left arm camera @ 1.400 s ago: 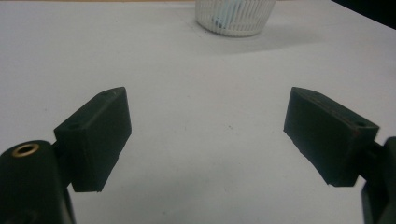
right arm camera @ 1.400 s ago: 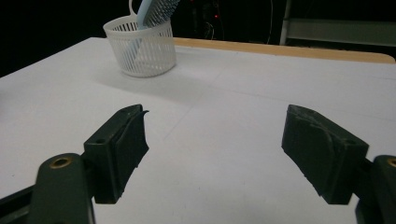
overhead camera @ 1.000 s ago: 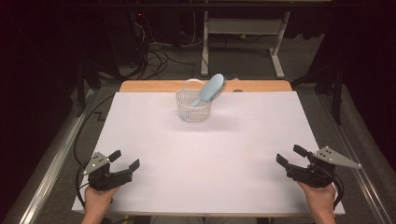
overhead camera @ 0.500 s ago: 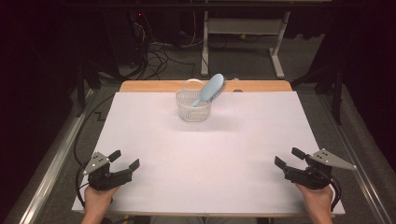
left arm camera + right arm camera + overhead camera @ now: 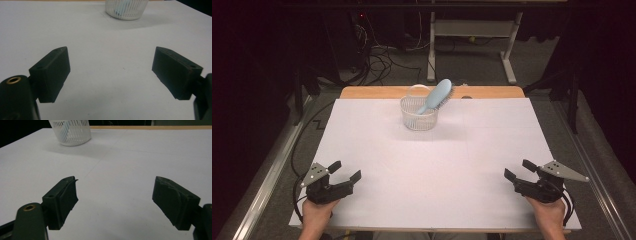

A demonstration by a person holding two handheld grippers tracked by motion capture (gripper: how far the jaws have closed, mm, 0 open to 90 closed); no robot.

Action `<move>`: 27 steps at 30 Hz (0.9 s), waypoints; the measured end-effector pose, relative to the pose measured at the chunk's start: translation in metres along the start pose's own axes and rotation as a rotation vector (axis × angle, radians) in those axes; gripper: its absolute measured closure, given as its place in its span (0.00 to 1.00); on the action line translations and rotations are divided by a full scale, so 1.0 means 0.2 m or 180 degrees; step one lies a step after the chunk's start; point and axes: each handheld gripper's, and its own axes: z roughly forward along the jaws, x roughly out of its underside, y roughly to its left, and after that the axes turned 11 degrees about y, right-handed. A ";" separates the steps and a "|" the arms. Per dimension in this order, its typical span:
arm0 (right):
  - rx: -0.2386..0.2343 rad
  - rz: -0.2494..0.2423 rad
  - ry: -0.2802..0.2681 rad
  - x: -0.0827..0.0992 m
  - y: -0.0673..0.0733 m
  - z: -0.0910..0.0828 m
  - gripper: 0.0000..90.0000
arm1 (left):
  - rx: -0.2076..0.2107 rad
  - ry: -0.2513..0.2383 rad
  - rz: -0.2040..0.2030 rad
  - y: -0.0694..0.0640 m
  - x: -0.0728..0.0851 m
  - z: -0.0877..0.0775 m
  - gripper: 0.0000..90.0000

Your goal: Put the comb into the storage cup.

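Observation:
A white slatted basket point(image 5: 418, 114) stands at the far middle of the white table point(image 5: 432, 165), and a light blue hairbrush point(image 5: 436, 95) leans in it with its head sticking out to the upper right. The basket point(image 5: 125, 9) appears at the top of the left gripper view, and the basket point(image 5: 71, 132) at the top left of the right gripper view. My left gripper point(image 5: 346, 170) rests open near the front left corner, nothing between its jaws. At the front right, my right gripper point(image 5: 518, 170) is open and empty too. Both are far from the basket.
A wooden strip point(image 5: 382, 92) runs along the table's far edge. Beyond it, on the dark floor, lie cables point(image 5: 377, 60) and a white desk frame point(image 5: 472, 35). Metal rails point(image 5: 262, 190) flank the table on both sides.
The right gripper has shifted slightly toward the left and front. The left gripper, basket and brush stay where they were.

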 end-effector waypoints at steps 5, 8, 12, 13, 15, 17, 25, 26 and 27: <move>0.0006 0.0000 0.0017 0.01 0.00 0.01 0.22 | 0.0001 -0.0003 -0.0002 0.00 0.00 0.00 0.16; 0.0009 0.0000 0.0012 0.02 0.00 0.01 0.22 | 0.0002 -0.0002 -0.0001 0.00 0.00 0.00 0.16; 0.0011 0.0035 0.0016 0.04 0.00 0.02 0.22 | 0.0003 -0.0011 0.0003 0.00 0.00 0.00 0.16; 0.0022 0.0031 0.0022 0.04 0.00 0.02 0.22 | 0.0002 -0.0010 0.0004 0.00 0.00 -0.01 0.16; 0.0023 0.0022 0.0022 0.05 0.00 0.02 0.23 | 0.0003 -0.0010 0.0002 0.00 0.00 -0.01 0.16; 0.0023 0.0021 0.0032 0.06 0.00 0.02 0.23 | 0.0002 -0.0011 0.0000 0.00 0.00 -0.01 0.16; -0.0001 -0.0006 0.0030 0.10 0.01 0.01 0.23 | 0.0003 -0.0009 0.0002 0.00 0.00 -0.01 0.16; -0.0012 0.0001 0.0020 0.10 0.02 0.01 0.23 | 0.0003 -0.0009 0.0000 0.00 0.00 -0.01 0.16; -0.0017 0.0007 0.0011 0.10 0.02 0.01 0.23 | 0.0003 -0.0007 -0.0002 0.00 0.00 -0.01 0.16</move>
